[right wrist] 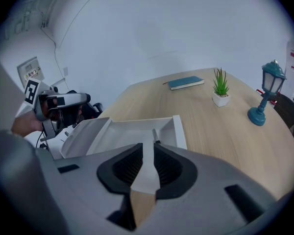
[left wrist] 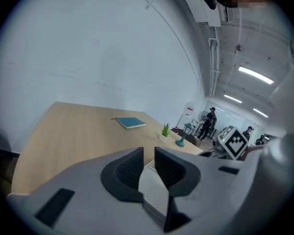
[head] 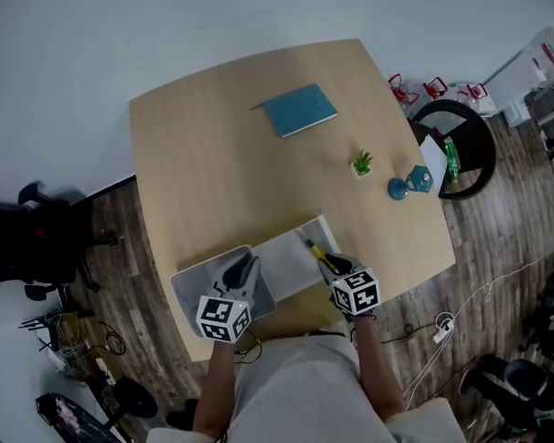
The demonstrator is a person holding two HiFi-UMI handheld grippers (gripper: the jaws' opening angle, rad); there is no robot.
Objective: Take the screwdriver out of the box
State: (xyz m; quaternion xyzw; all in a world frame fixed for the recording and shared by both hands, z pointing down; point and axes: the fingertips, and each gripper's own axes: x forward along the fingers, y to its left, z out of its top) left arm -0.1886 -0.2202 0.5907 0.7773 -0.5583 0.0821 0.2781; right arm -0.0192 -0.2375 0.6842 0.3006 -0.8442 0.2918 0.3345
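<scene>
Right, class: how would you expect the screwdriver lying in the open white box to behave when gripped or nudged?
The screwdriver looks rigid, with a straight thin shaft, so it should probably lift without bending. Being slim and round, it may roll if nudged, though the box wall near it would likely stop it. Its thicker handle end probably weighs more.

Left tongs point(head: 245, 266) beside right tongs point(head: 329, 262), jaws narrowly apart

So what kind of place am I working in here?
Most likely an office or lab workspace: a wooden table holding a blue notebook, a black office chair beside it, and ceiling strip lights over people standing in the background.
</scene>
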